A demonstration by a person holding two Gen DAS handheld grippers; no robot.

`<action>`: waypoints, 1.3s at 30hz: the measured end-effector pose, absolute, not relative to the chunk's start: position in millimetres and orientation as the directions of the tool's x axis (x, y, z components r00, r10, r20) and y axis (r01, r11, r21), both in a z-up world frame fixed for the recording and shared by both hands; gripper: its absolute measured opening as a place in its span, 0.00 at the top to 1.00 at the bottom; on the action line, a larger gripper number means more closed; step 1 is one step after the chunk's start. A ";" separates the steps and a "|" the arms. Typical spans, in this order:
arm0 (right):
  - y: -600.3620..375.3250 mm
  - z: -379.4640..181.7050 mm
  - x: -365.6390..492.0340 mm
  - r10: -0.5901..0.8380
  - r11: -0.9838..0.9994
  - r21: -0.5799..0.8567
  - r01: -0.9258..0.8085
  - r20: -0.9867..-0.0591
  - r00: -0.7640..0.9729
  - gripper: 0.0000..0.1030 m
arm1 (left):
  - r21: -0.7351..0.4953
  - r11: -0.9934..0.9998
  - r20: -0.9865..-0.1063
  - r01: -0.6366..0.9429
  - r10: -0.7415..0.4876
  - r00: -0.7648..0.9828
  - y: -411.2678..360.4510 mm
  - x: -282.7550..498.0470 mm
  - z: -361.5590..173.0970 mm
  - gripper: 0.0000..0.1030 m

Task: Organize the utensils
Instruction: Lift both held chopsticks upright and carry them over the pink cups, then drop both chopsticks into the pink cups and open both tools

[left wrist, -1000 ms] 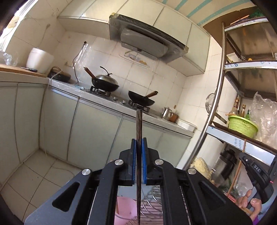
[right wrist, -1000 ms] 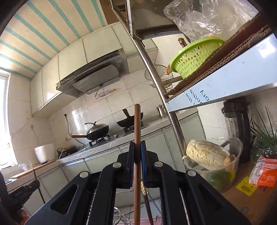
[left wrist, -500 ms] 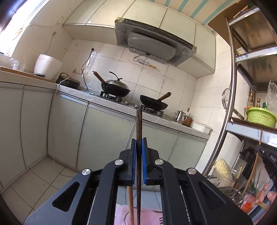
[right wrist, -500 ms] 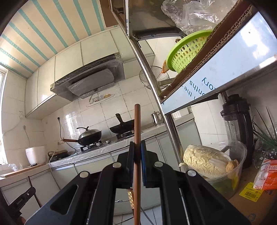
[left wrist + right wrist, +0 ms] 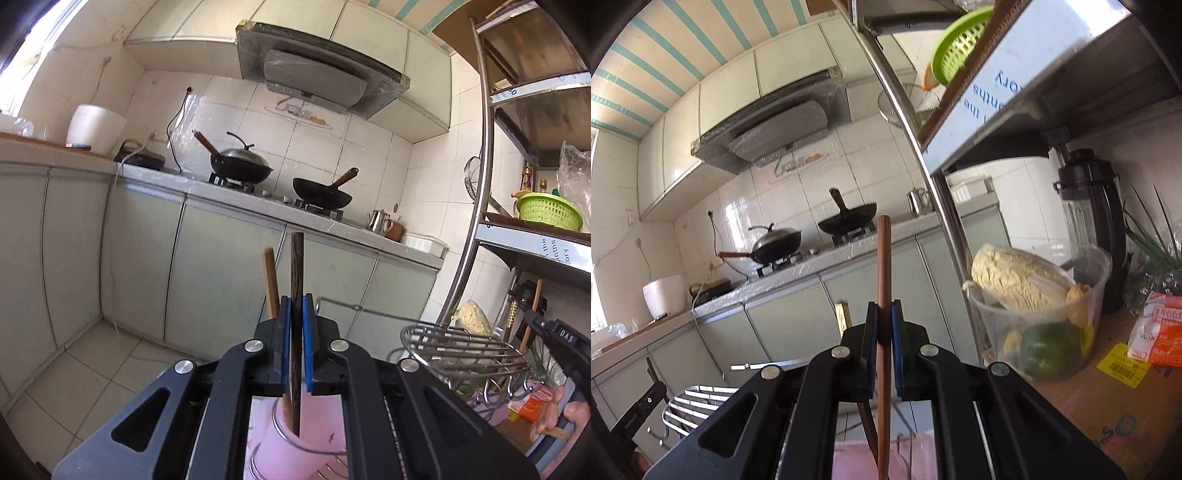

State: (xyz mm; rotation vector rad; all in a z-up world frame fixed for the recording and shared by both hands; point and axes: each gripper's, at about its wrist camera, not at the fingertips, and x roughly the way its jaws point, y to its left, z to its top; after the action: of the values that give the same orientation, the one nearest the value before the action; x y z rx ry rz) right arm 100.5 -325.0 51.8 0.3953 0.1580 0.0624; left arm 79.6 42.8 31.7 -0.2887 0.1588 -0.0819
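Observation:
My left gripper [image 5: 295, 306] is shut on a dark brown chopstick [image 5: 296, 266] held upright. Its lower end reaches into the mouth of a pink cup [image 5: 291, 454], which sits in a wire ring. A lighter wooden chopstick [image 5: 270, 284] stands in that cup just to the left. My right gripper [image 5: 884, 314] is shut on a reddish-brown chopstick [image 5: 884, 258], also upright, its lower end over the pink cup [image 5: 849, 461]. A gold-tipped chopstick [image 5: 842, 317] rises behind the left finger.
A wire dish rack [image 5: 461, 347] stands to the right of the cup. A hand [image 5: 561, 417] holds the other tool at the far right. On the cardboard-covered shelf [image 5: 1108, 398] are a plastic tub of cabbage [image 5: 1034, 295] and a blender [image 5: 1089, 221]. A steel shelf post [image 5: 945, 221] stands close.
Both grippers have sunk with their chopsticks still held. The pink cup, the wire rack and the standing chopsticks have come up into view below the fingers.

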 end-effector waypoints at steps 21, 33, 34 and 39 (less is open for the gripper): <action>-315.6 44.7 126.3 0.258 0.918 0.385 -0.091 -0.409 0.875 0.93 | -0.301 0.951 -0.302 0.073 -0.168 0.938 47.9 116.9 26.4 0.95; -314.8 38.1 132.5 0.281 0.917 0.393 -0.072 -0.507 0.815 0.93 | -0.291 0.951 -0.396 0.102 -0.216 0.892 44.9 120.5 22.5 0.74; -315.3 37.5 133.3 0.286 0.915 0.398 -0.070 -0.515 0.808 0.92 | -0.295 0.950 -0.389 0.098 -0.213 0.896 47.2 118.4 24.9 0.70; -316.7 42.9 125.5 0.279 0.917 0.393 -0.067 -0.513 0.811 0.82 | -0.316 0.946 -0.380 0.073 -0.197 0.904 58.2 110.4 35.5 0.63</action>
State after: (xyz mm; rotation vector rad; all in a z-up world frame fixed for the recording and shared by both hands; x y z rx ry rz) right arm 125.5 -316.7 42.9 0.3706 0.5987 0.1892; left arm 110.4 58.2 35.5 -0.3007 0.4204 -0.1416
